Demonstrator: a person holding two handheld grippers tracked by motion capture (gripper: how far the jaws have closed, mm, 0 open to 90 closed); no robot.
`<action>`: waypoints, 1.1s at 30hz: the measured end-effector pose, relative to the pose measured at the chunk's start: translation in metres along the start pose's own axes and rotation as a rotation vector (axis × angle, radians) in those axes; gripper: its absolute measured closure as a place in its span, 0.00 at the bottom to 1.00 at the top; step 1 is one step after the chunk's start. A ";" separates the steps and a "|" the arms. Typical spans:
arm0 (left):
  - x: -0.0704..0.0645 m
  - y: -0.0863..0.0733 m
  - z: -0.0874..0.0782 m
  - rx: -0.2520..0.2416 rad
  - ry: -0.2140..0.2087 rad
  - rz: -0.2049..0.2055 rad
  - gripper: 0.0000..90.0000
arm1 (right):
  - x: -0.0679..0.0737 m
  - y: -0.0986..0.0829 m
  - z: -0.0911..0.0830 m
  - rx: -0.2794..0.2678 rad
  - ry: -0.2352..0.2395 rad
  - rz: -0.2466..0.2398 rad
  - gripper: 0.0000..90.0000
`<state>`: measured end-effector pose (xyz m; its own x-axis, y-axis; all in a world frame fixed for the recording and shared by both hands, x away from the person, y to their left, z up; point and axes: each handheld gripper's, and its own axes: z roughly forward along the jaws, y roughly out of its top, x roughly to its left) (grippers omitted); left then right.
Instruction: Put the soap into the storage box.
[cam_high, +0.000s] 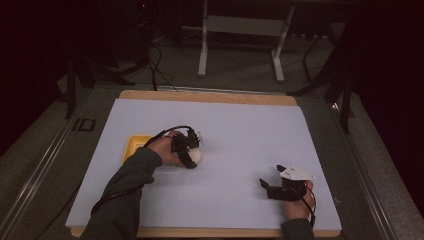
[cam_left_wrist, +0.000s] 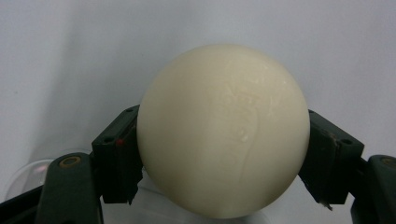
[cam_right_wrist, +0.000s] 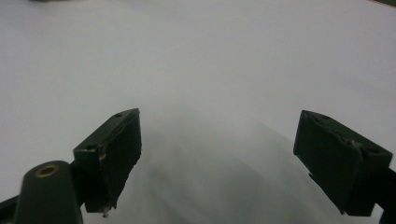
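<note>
We are holding a smooth, cream-white ball (cam_left_wrist: 223, 130) with a waxy, faintly scuffed skin in the left gripper (cam_left_wrist: 223, 154), whose two black jaws are pressing against its sides at 9 and 3 o'clock in the left gripper view. From the high view we are seeing that ball (cam_high: 196, 156) just right of the table's middle-left, over the pale lavender sheet (cam_high: 250, 130) that is covering the wooden table top (cam_high: 210, 96). The left gripper (cam_high: 189, 155) is sitting at about 9 o'clock from the sheet's centre, and a flat yellow square tray (cam_high: 134, 146) is lying just beside it, further toward 9 o'clock and partly hidden by our hand.

The left gripper view is giving us the ball's surface detail, a faint raised streak down its face, which the high view is too dim and distant to show. The high view in turn is giving us the tray and both forearms.

The right gripper (cam_high: 274, 186) is resting at about 5 o'clock on the sheet, well apart from the ball, carrying a grey three-cornered plate (cam_high: 296, 173). In its own view, the right gripper (cam_right_wrist: 233, 154) is standing with its matte black jaws wide apart, with bare sheet (cam_right_wrist: 210, 60) between them.
</note>
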<state>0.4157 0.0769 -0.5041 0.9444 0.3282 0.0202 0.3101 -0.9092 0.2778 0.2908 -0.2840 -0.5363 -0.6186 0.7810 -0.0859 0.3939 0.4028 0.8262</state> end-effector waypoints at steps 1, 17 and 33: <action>0.000 0.000 0.000 -0.001 -0.002 0.001 0.28 | 0.000 0.000 0.000 0.000 0.000 0.000 0.17; -0.004 -0.004 -0.025 -0.027 0.014 0.011 0.28 | 0.000 0.000 0.000 -0.001 0.000 -0.001 0.17; 0.003 -0.022 -0.046 -0.037 0.035 -0.019 0.28 | 0.000 0.000 0.000 0.000 -0.001 -0.001 0.17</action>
<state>0.4064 0.1099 -0.4663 0.9336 0.3551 0.0480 0.3235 -0.8928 0.3135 0.2907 -0.2840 -0.5363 -0.6183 0.7810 -0.0878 0.3927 0.4038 0.8263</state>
